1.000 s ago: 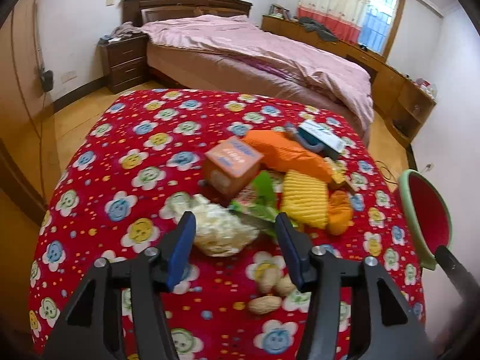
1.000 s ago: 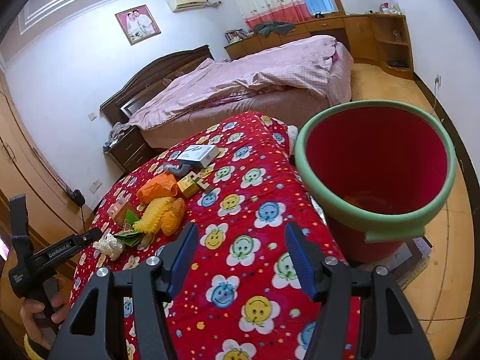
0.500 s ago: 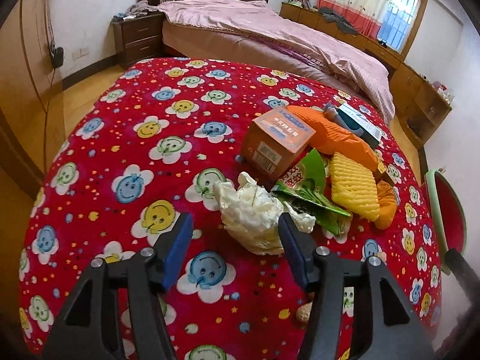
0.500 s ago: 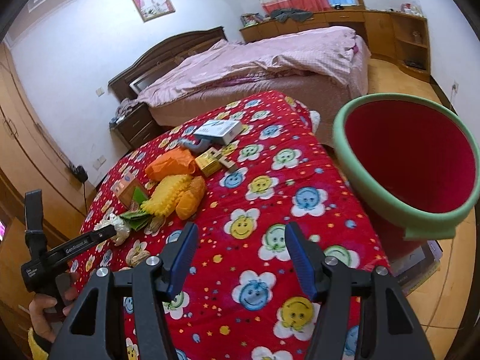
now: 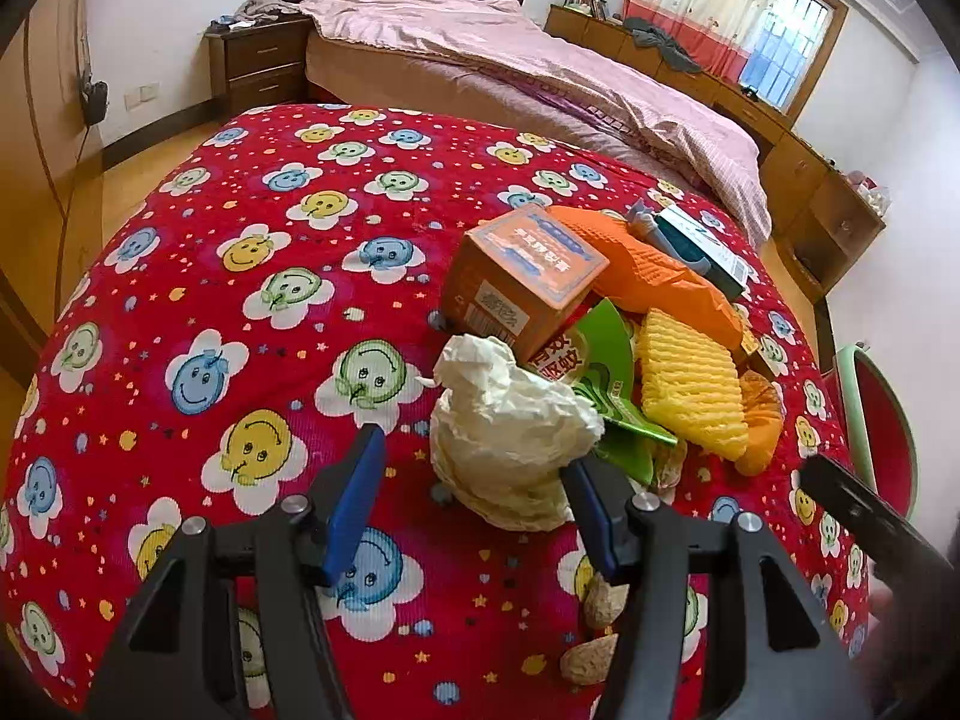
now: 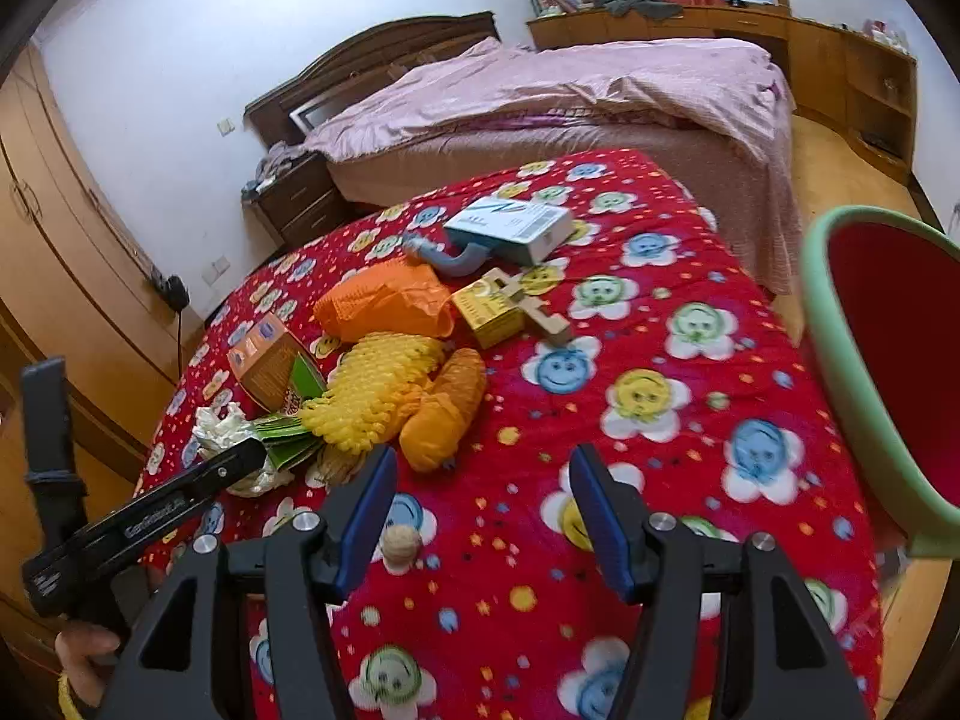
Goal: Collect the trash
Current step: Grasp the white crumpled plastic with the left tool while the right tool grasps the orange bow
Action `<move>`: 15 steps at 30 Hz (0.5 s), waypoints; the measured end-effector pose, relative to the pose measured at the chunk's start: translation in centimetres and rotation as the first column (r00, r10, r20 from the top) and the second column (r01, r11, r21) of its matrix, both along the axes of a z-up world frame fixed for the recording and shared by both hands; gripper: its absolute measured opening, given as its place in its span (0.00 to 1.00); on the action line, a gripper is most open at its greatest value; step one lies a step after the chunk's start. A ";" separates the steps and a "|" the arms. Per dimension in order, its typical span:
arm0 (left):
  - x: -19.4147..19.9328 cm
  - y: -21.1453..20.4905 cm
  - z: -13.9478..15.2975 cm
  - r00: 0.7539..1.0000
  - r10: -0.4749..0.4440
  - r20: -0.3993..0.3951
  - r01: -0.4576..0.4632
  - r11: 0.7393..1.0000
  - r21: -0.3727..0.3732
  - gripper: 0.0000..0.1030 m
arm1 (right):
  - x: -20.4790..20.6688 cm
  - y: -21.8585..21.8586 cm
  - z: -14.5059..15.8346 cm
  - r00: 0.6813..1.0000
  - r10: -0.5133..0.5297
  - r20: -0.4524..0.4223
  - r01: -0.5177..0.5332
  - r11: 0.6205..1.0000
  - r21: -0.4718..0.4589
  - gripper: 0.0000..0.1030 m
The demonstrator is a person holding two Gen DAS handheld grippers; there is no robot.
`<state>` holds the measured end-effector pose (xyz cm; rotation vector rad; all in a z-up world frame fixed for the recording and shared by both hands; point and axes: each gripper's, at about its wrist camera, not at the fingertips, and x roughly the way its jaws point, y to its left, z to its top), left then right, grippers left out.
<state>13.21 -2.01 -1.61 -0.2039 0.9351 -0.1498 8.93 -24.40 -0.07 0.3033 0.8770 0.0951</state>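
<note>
White lettering, seemingly "GenRobot", is showing along the black plastic left gripper [image 6: 252, 462] arm; print on the neighbouring orange cardboard box [image 5: 521, 276] is staying illegible.

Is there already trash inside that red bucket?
Cannot tell: only the red bucket wall and green rim show; its bottom is out of view.

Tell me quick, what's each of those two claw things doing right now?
Left gripper: open, nothing held; the crumpled white paper wad sits just ahead, by its right finger.
Right gripper: open, empty, over the red smiley-flower cloth.
</note>
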 end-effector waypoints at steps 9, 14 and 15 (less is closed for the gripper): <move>-0.6 0.2 0.7 0.999 -0.029 0.015 0.030 0.999 -0.028 0.34 | 2.1 0.9 -2.0 0.999 0.027 -0.045 -0.025 0.999 0.039 0.40; -1.6 0.7 1.6 0.999 -0.024 0.035 0.025 0.999 -0.031 0.32 | 2.5 1.3 -2.2 0.999 0.034 -0.036 -0.032 0.998 0.061 0.37; -1.9 0.8 1.8 0.999 -0.021 0.041 0.022 0.999 -0.030 0.32 | 2.6 1.3 -2.1 0.999 0.037 -0.035 -0.034 0.997 0.070 0.37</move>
